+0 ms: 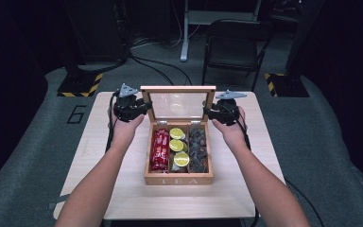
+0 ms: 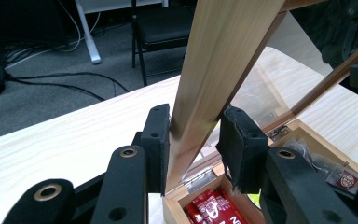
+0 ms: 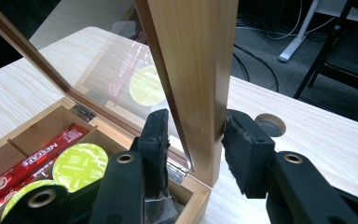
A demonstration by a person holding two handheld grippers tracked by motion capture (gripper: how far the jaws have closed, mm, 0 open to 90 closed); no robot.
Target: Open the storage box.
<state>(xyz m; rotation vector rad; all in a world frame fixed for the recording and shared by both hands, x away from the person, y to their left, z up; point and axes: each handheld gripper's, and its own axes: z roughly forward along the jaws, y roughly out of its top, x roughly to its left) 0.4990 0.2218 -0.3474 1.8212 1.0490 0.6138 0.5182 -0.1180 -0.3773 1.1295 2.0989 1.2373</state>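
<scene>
**Both grippers astride the raised lid's side rails**

Black padded jaws fill the bottom of each gripper view, and between them rises a pale wooden rail of the glass-paned lid [image 1: 178, 102]. In the left gripper view our left gripper [image 2: 195, 142] has its jaws apart around the lid's side rail: the left pad touches the wood, the right pad stands just off it. In the right gripper view our right gripper [image 3: 193, 142] straddles the opposite rail the same way, left pad against or nearly against the wood, right pad close beside it; we cannot tell whether either grip is firm.

From the high view, the light wooden tea box marked TEA [image 1: 178, 178] sits at centre frame on the pale wooden table [image 1: 123, 189], its lid standing near upright along the box's far edge, long axis running left to right. Each hand is equally near its own rail, so any swing of the lid turns about the rear hinges.

Inside lie red sachets [image 1: 159, 150], yellow-green round capsules [image 1: 181, 159] and dark wrapped pieces [image 1: 198, 149]. Glass reflections blur what lies behind the lid, and the hinges are partly hidden by the pads.
</scene>
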